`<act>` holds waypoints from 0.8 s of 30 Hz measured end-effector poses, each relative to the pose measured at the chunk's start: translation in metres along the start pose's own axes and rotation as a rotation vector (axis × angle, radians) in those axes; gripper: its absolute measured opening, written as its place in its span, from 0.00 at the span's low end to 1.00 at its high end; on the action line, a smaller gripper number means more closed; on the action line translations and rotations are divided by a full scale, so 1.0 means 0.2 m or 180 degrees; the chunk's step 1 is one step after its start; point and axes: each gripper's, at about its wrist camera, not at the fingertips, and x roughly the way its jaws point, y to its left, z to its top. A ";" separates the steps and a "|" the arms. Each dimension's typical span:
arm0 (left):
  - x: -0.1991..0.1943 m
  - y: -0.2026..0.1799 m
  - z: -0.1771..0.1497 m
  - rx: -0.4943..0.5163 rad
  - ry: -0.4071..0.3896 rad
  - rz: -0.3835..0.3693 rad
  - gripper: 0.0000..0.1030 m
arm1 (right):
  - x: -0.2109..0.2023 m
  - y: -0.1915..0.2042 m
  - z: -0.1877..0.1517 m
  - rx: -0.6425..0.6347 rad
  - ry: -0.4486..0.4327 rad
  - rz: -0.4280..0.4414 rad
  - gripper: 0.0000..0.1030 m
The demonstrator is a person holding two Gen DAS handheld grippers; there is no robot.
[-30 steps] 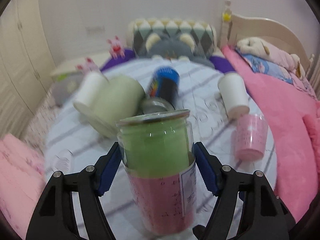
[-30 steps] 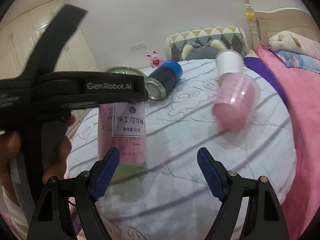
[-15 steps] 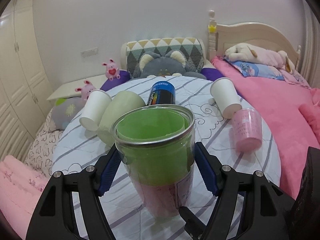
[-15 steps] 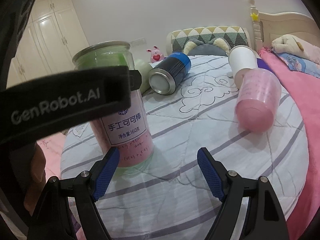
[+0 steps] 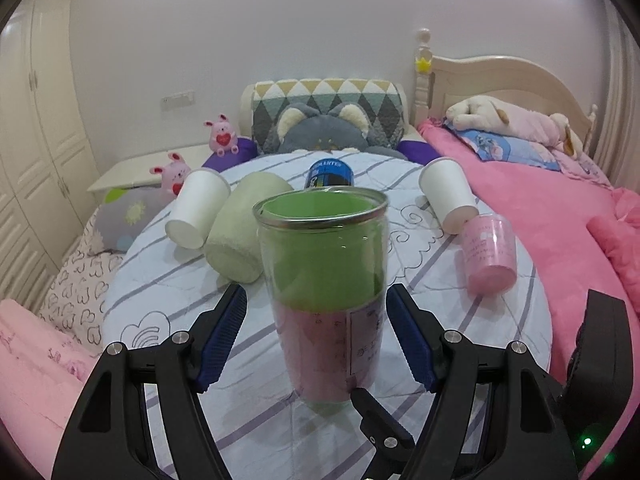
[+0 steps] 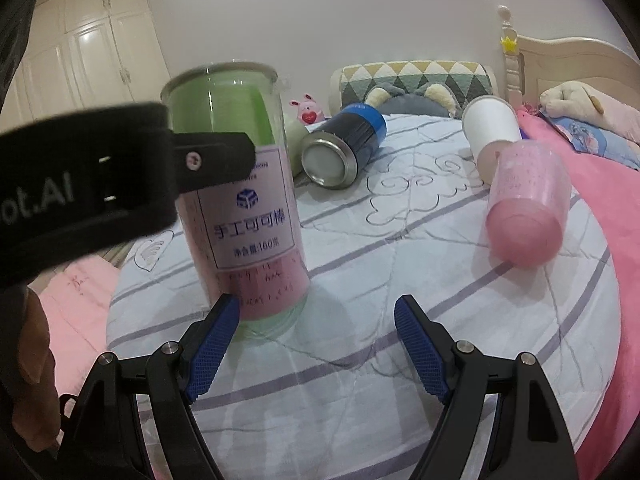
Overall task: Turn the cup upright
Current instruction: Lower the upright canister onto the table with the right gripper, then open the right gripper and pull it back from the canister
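Observation:
A clear cup with a green and pink lining (image 5: 324,292) stands upright on the round table, mouth up. My left gripper (image 5: 316,336) is open, its blue pads on either side of the cup with a gap on each side. The same cup (image 6: 240,208) shows in the right wrist view, partly hidden by the left gripper's black body. My right gripper (image 6: 316,344) is open and empty, just right of the cup's base.
On the striped tablecloth (image 5: 432,264) lie a pink cup (image 5: 488,256), two white paper cups (image 5: 448,194) (image 5: 198,208), a pale green cup (image 5: 246,232) and a dark can with a blue end (image 6: 344,146). A pink bed (image 5: 540,200) is at the right.
The cup went from tilted in the left gripper to standing upright on the table. The left pads have opened off it and drawn back a little.

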 end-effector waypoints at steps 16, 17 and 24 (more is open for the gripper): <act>-0.07 0.05 -0.04 -0.0098 0.0041 -0.0153 0.93 | -0.07 0.04 -0.01 -0.0044 -0.0015 -0.0040 0.79; -0.08 0.05 -0.04 -0.0102 0.0038 -0.0153 0.95 | -0.07 0.05 -0.01 -0.0050 -0.0013 -0.0041 0.79; -0.19 0.09 -0.04 -0.0133 -0.0037 -0.0172 0.95 | -0.16 0.12 0.02 -0.0135 -0.0122 -0.0081 0.79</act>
